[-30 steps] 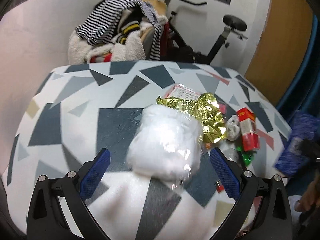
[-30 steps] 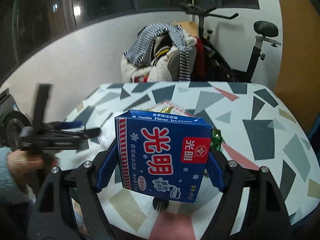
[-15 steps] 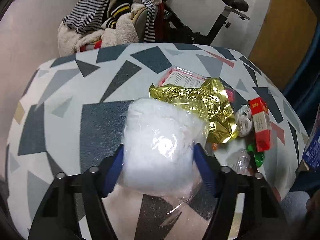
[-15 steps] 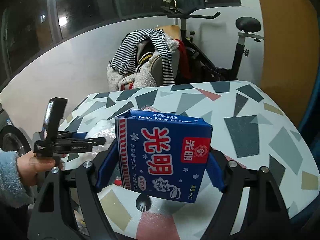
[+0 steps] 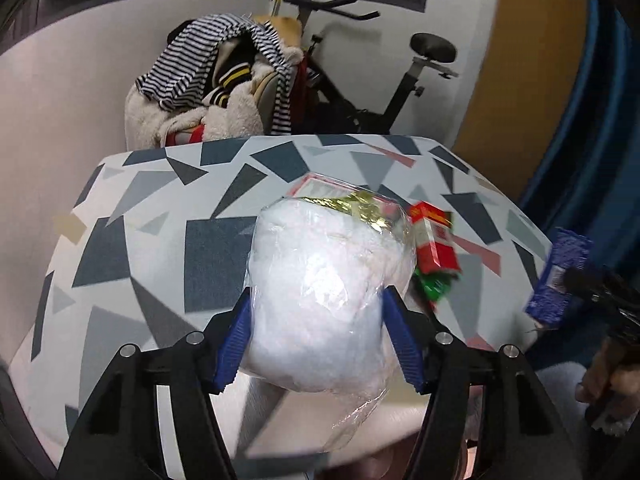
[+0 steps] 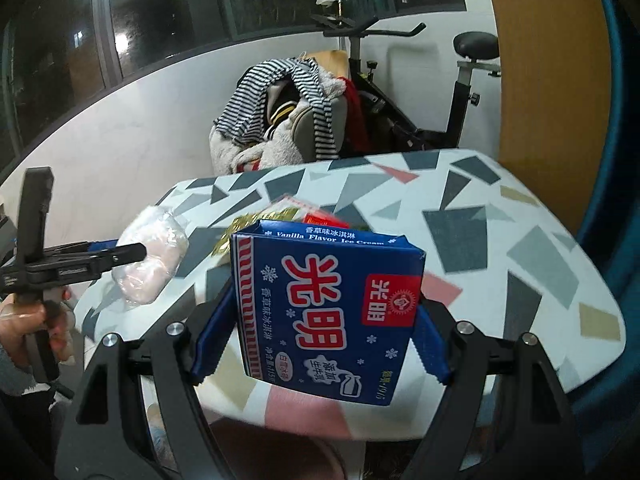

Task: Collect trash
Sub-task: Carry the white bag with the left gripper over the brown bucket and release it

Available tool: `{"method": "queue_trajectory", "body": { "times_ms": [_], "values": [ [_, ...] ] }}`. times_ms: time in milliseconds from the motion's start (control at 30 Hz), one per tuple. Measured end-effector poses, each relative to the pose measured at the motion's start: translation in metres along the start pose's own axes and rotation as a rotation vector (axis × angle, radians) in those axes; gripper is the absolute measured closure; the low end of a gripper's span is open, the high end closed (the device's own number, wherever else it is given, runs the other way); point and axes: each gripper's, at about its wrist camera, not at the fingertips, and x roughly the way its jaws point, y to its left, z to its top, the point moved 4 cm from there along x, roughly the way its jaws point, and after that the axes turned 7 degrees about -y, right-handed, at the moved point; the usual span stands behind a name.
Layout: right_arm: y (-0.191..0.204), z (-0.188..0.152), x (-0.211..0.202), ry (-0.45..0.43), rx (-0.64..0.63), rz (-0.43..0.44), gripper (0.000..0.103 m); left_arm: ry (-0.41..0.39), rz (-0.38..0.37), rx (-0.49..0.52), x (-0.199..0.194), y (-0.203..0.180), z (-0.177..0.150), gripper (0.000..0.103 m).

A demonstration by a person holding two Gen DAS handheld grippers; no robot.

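Above the counter (image 5: 132, 240), left tool (image 5: 316, 332) is clamped on the soft white bag (image 5: 324, 292), right tool (image 6: 316, 340) clamped on the blue carton (image 6: 324, 312), both lifted clear. Hold squeeze steady on the bag (slippery film, likely to slide). Gold wrapper (image 5: 360, 208) and red box (image 5: 434, 244) remain on the counter; no bin in view.

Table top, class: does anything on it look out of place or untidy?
Yes. Litter is heaped on the patterned table: a crumpled gold foil wrapper, a red carton lying askew and green scraps, bunched together right of centre. Behind the table, clothes are piled loosely over a chair.
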Motion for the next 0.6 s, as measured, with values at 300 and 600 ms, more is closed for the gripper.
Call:
{"method": "queue_trajectory", "body": {
  "times_ms": [300,600],
  "values": [
    [0.033,-0.055,-0.02,0.067,-0.058,0.077,0.025,-0.029,0.012,-0.066,-0.065,-0.024,-0.07,0.041],
    [0.042,-0.127,-0.022,0.159,-0.085,0.079,0.025,-0.021,0.022,-0.068,-0.1,-0.038,-0.121,0.04]
  ]
}}
